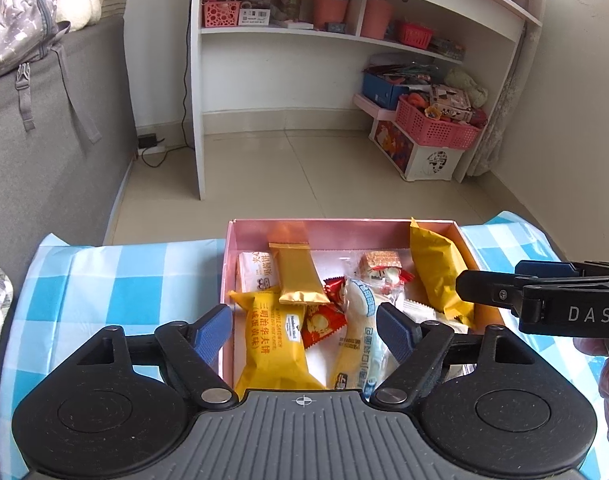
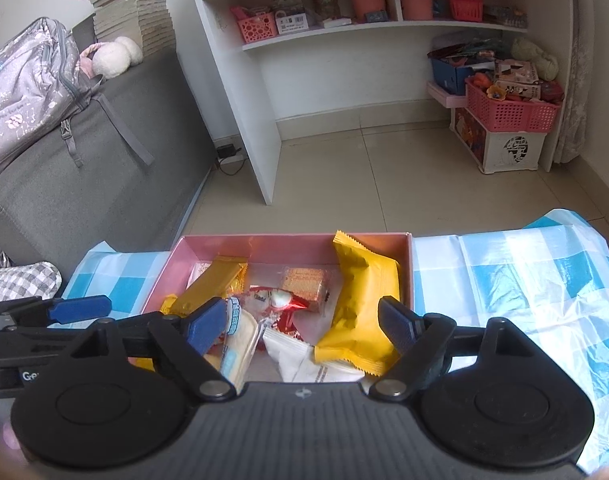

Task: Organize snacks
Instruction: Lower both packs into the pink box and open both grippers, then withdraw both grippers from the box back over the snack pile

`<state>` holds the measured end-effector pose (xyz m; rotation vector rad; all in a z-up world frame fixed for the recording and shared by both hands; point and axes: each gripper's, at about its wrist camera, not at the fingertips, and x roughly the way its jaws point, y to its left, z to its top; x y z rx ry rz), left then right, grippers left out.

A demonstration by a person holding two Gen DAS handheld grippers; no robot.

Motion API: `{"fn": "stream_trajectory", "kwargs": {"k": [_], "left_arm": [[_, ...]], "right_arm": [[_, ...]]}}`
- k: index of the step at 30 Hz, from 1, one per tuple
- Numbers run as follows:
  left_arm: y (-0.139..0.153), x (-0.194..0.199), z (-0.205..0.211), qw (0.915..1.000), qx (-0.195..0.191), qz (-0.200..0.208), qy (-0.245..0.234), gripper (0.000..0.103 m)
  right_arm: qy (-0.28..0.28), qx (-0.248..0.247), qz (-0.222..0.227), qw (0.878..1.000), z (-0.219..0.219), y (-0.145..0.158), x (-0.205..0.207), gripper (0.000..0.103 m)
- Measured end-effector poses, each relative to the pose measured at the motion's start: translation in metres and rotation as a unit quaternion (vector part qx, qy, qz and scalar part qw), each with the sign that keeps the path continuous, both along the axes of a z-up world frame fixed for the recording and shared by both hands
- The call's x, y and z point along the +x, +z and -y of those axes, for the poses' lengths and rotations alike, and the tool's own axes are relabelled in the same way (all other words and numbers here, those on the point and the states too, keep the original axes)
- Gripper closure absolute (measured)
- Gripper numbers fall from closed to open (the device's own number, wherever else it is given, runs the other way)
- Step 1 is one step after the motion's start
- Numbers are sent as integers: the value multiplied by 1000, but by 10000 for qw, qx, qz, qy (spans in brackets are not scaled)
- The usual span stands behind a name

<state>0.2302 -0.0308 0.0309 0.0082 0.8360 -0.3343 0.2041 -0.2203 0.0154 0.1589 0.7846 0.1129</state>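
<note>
Left wrist: left gripper point(image 1: 304, 330) wide, empty

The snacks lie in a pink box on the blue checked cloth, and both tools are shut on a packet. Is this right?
Not quite. The snacks do lie in the pink box on the blue checked cloth, but the left tool and the right tool are both open and hold nothing, as each wrist view shows.

"DAS" on right gripper point(image 1: 470, 288); "三明治华夫饼" on yellow packet point(image 1: 274, 340).
</note>
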Motion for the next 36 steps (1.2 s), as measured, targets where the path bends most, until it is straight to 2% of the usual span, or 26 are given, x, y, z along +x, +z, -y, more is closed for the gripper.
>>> {"fn": "stream_trajectory", "kwargs": {"k": [7, 11, 18, 36], "left_arm": [[8, -36, -9, 10000, 44, -9, -62, 16], [10, -58, -13, 9998, 149, 20, -108, 14], [10, -95, -24, 9997, 198, 94, -109, 10], [-27, -151, -55, 9981, 592, 6, 176, 6]], "right_arm": [[-110, 13, 26, 9999, 5, 6, -28, 16], [-127, -136, 114, 9998, 2, 9, -46, 11], [-54, -259, 166, 9995, -4, 7, -71, 9], [294, -715, 412, 9962, -32, -9, -111, 1]]}}
